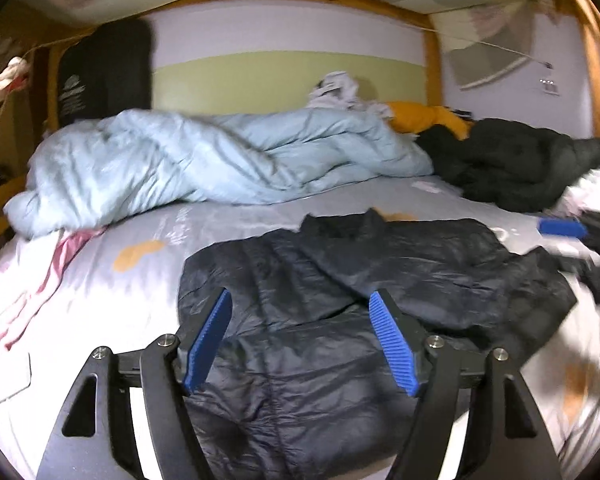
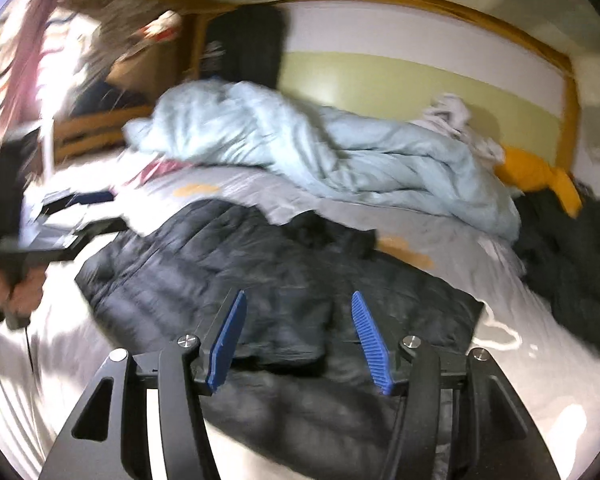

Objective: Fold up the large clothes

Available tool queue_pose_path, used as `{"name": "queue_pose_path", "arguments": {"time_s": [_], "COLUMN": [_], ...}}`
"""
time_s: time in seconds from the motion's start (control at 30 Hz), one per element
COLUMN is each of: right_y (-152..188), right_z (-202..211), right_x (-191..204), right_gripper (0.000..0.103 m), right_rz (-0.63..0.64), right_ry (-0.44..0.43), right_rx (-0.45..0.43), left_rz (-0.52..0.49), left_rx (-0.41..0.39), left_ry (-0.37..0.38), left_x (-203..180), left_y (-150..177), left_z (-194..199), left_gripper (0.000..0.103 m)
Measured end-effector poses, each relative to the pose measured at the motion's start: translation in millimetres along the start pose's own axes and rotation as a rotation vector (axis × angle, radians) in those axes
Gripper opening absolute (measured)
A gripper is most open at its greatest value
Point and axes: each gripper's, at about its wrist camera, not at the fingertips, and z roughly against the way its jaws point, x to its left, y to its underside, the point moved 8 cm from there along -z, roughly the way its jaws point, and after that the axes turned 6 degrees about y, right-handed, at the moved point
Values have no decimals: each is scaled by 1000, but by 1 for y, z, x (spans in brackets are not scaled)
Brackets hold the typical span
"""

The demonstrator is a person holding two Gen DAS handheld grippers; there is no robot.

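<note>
Dark puffer jacket (image 1: 340,280) on grey bedsheet (image 1: 100,300), left gripper (image 1: 300,300) and right gripper (image 2: 298,300) both spread apart, empty, only the right view shows a hand (image 2: 16,292).

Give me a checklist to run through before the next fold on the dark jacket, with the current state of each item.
1. Left gripper free of cloth: ok, its jaws stand apart with nothing pinched between them.
2. Right gripper free of cloth: ok, open above the jacket.
3. Dark jacket lying on the bed sheet: ok, spread out, though rumpled at the collar.
4. Jacket clear of the light blue quilt: ok, bare sheet shows between them.
5. Jacket clear of the black pile at the right: cannot tell, the near right edge is blurred.
6. Jacket fold lines even: cannot tell, both views are blurred.
</note>
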Motion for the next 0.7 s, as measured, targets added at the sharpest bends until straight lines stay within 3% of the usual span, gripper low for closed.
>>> {"name": "queue_pose_path", "arguments": {"time_s": [0.27,0.43,0.47,0.5,0.53,0.7], "right_y": [30,50,53,52,51,13], "right_z": [-26,-63,-71,-76,-77,-57], "right_x": [64,73,70,66,63,31], "right_gripper": [58,57,46,19,12,9], "right_rz": [143,202,197,188,176,61], "right_ry": [-63,9,54,82,101,137], "right_rx": [104,202,220,219,212,90], "left_rz": [21,-7,-12,-14,-9,-2], "left_rx": [-13,-24,-25,-23,-21,-32], "left_ry": [-16,-33,-42,-49,-46,-39], "left_x": [7,6,6,7,7,8], "left_y": [1,0,0,1,1,1], "left_z": [5,5,5,4,4,5], "left_gripper": [70,70,70,70,70,70]}}
